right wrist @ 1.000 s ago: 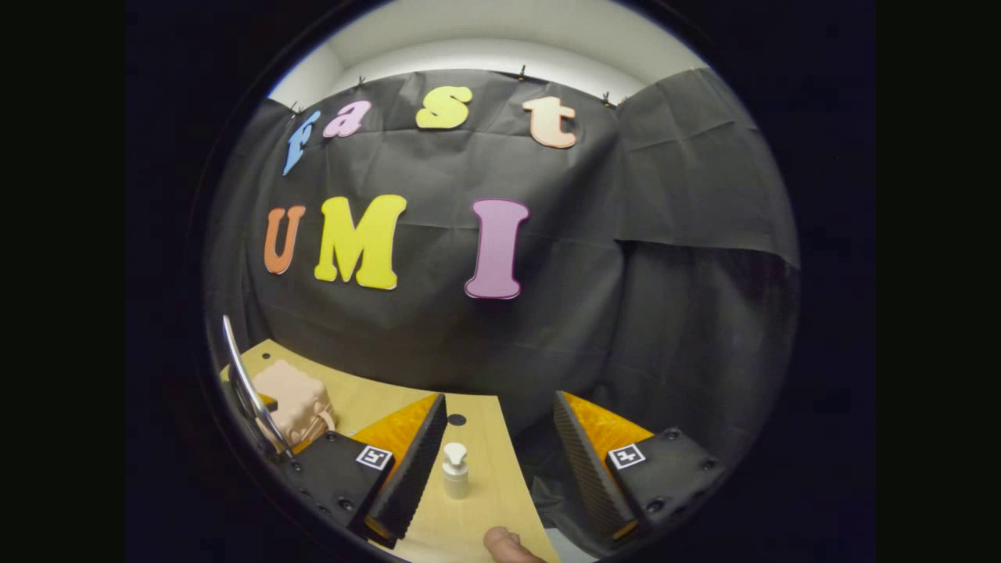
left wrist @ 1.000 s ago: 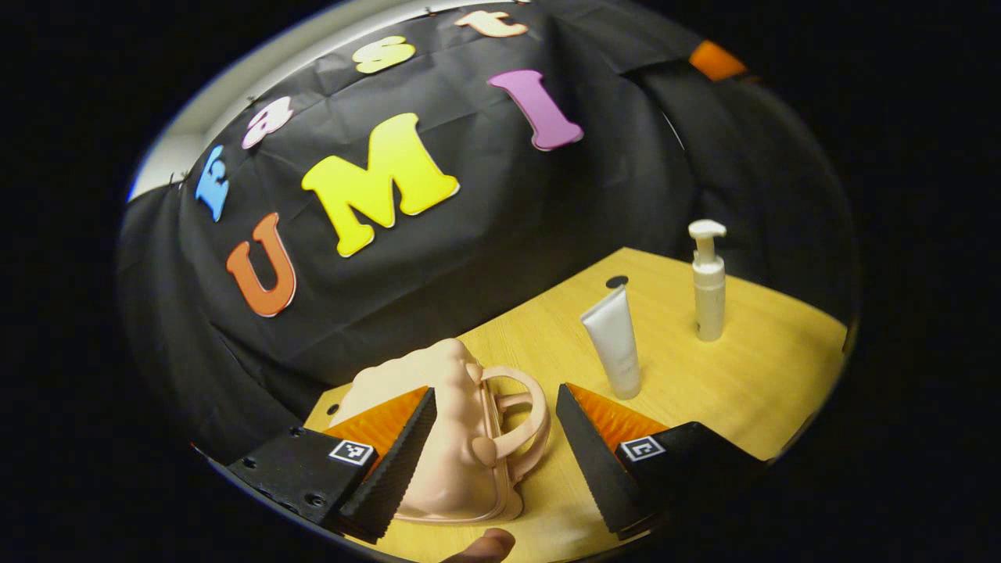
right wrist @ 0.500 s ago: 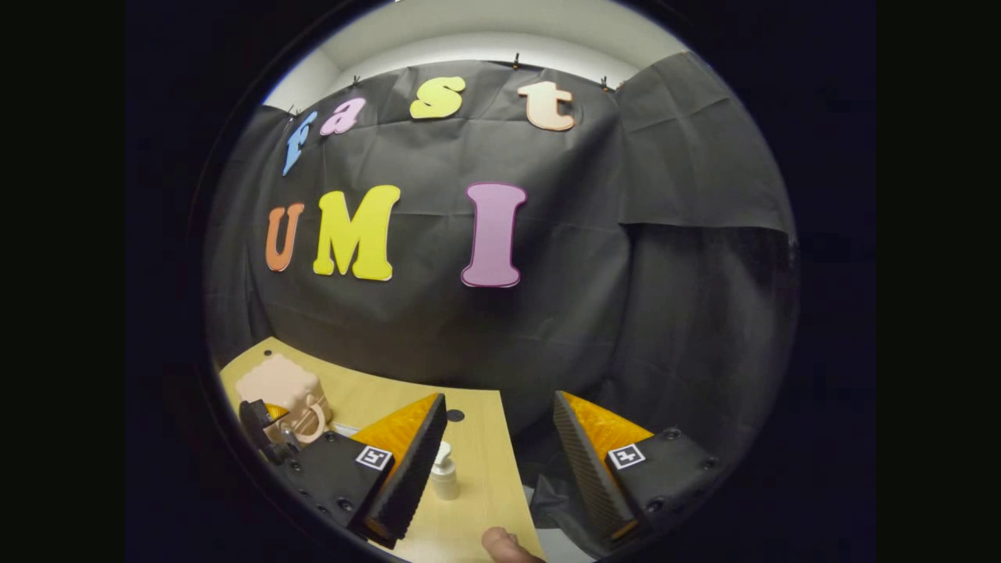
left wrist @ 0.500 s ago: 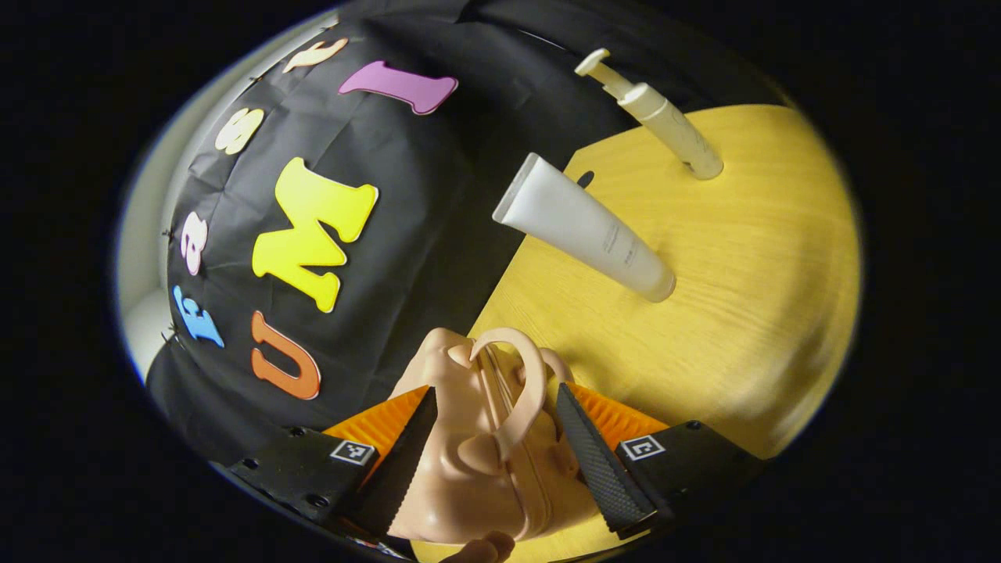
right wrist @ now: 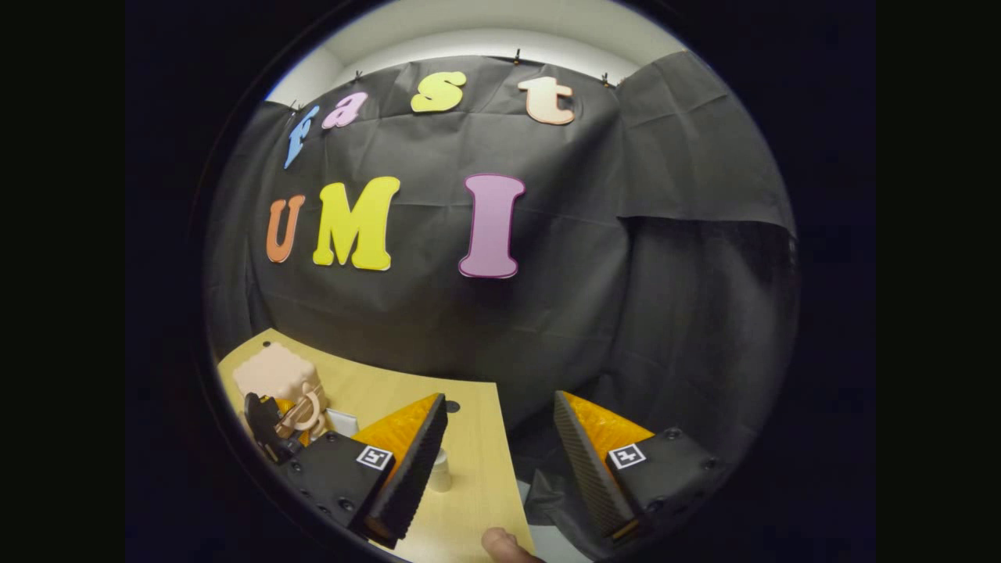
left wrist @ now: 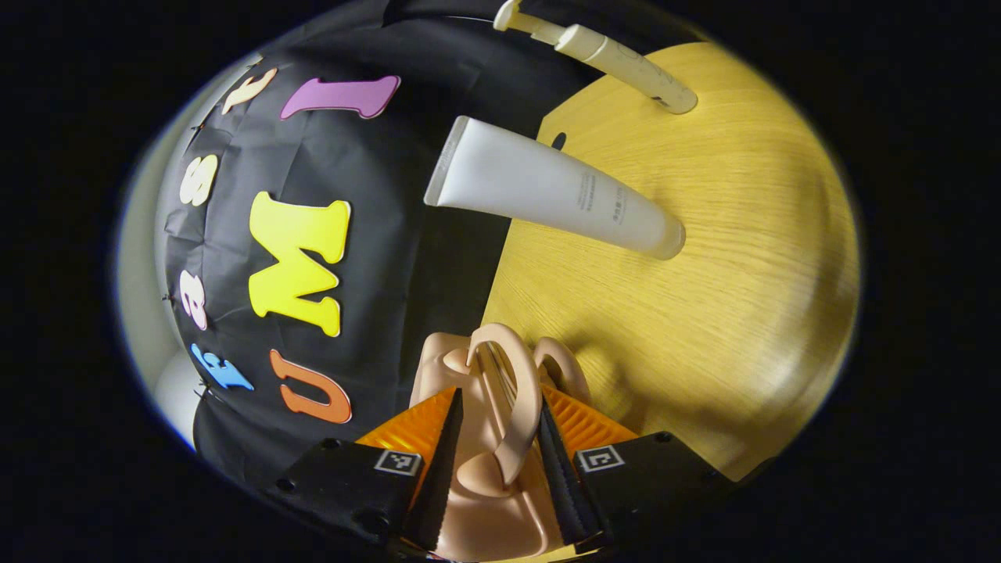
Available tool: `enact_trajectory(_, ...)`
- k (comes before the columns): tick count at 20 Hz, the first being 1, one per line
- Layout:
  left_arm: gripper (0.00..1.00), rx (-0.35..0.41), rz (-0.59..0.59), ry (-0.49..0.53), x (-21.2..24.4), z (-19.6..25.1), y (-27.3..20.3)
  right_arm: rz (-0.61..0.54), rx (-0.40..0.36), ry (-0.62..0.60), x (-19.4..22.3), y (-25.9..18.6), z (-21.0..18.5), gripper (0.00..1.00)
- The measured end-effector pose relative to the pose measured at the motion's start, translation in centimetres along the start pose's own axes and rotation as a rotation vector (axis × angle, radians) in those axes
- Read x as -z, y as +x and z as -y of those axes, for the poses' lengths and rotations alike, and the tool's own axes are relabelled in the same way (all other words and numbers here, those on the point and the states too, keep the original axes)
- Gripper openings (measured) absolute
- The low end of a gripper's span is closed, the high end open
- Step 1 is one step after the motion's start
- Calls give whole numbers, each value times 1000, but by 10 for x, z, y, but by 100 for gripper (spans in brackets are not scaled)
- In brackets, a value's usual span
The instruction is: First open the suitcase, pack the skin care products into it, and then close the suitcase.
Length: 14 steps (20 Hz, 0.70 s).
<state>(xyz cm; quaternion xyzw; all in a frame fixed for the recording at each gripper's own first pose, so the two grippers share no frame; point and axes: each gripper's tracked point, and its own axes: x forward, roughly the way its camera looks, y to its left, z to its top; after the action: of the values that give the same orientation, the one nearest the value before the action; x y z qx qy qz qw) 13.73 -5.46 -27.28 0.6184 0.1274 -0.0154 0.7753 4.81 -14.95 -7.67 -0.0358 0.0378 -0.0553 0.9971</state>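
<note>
Left hand-held gripper (left wrist: 491,477) had closed in on the small pink suitcase (left wrist: 485,500), its fingers now narrowed around the handle (left wrist: 512,407) and top seam, where a second before they had stood wide apart with the case only between them. Whether both pads actually pressed the shell could not be told from the left gripper view; they looked at least touching or just beside it. The camera had also rolled, so the desk (left wrist: 727,297) tilted steeply and the white tube (left wrist: 555,191) and pump bottle (left wrist: 618,62) seemed to lean across it, though both stood upright well apart from the case.

In the right gripper view the right hand-held gripper (right wrist: 493,461) hung over the desk's near edge with its fingers spread and nothing between them; the pump bottle (right wrist: 439,473) had slipped partly behind one finger as that hand drifted. Farther off, the suitcase (right wrist: 278,379) sat at the desk's far corner with the other gripper on it.

Judged from this, the opening step had just begun: the case was still shut, and neither product had been picked up.
</note>
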Motion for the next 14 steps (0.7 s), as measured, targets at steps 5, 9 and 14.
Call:
enact_trajectory(5,25,29,6,53,4,5,2,-20,54,14,0,-19,-20,81)
enact_trajectory(9,12,31,49,-7,3,0,2,-31,87,9,2,-30,-34,82)
enact_trajectory(14,5,43,45,-87,12,-22,-4,-13,133,2,-9,-37,-44,82)
